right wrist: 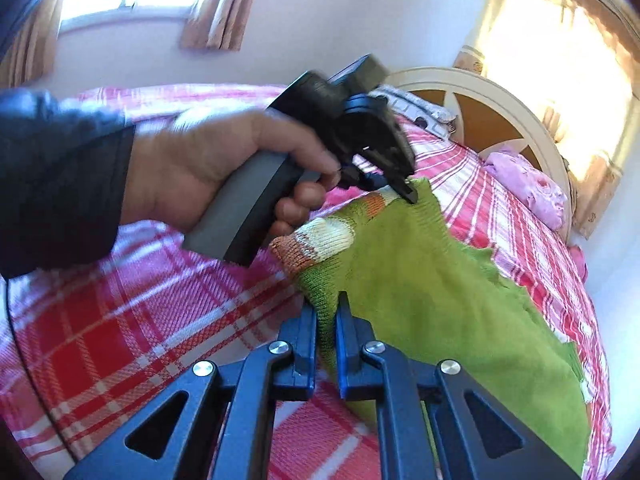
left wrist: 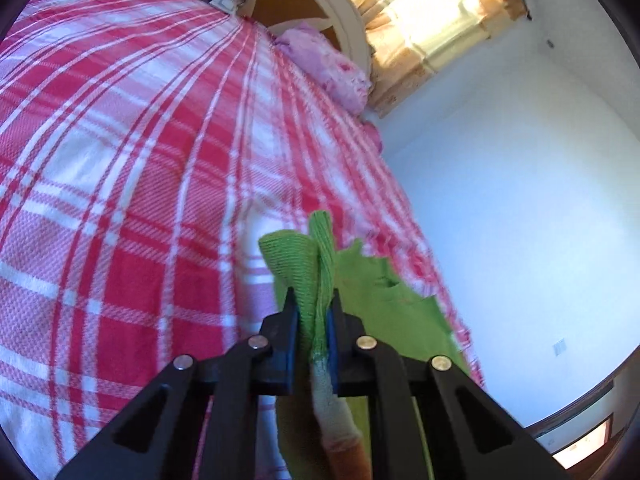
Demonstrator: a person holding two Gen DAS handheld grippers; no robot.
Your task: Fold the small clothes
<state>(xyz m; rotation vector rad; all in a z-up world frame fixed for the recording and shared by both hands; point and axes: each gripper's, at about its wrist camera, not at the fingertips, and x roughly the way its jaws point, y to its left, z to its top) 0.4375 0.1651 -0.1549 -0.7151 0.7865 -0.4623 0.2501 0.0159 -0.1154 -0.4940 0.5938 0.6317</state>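
Red-checked bedspread [left wrist: 132, 184], white headboard [right wrist: 500, 92], curtained window [left wrist: 436, 8], both tools clamped on green knit garment [right wrist: 432, 280].

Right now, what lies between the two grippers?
In the right wrist view, only the green knit garment spans between the left gripper and the right gripper; both pinch its edge.

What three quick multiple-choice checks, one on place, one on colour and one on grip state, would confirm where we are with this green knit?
1. Where is the green knit garment?
A. over the red plaid bedspread
B. on the headboard
C. on the floor

2. Its cuff bands are:
A. blue and black
B. orange and cream
C. purple

3. The left gripper and right gripper are:
A. both open
B. one open
C. both shut on the knit

Answers: 1 A, plaid shows beneath it; 2 B, striped cuffs beside the left hand; 3 C, fabric is pinched between both pairs of fingers.
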